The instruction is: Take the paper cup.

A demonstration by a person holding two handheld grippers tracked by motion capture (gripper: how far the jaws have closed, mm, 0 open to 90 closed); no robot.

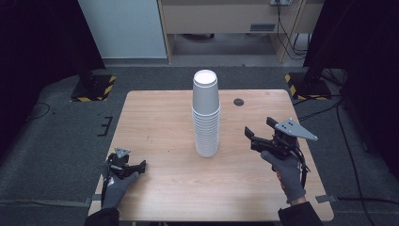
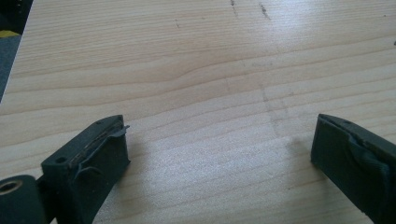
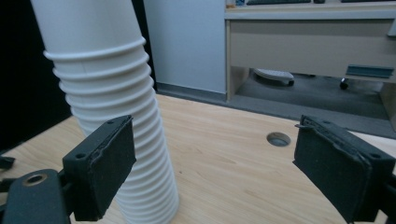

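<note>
**Tall cup stack, wide-open tongs: mind the wobble**

We're looking at a tower of white paper cups point(image 1: 206, 115) standing upside down near the middle of the wooden table point(image 1: 155, 117), and it is a tall, narrow thing. That's our worry: if the right gripper point(image 1: 258, 136) comes in low or nudges it sideways, we judge the whole stack could tip or slide. Pinch too hard and the top cup may crumple or drag several others up with it.

The right gripper has its jaws spread wide, holding nothing. In the right gripper view the stack point(image 3: 112, 107) rises just behind the left-hand jaw, off to one side of the gap rather than between the jaws.

The left gripper point(image 1: 128, 168) rests low at the table's near left corner, well apart from the cups, jaws likewise parted over bare wood point(image 2: 210, 93).
</note>
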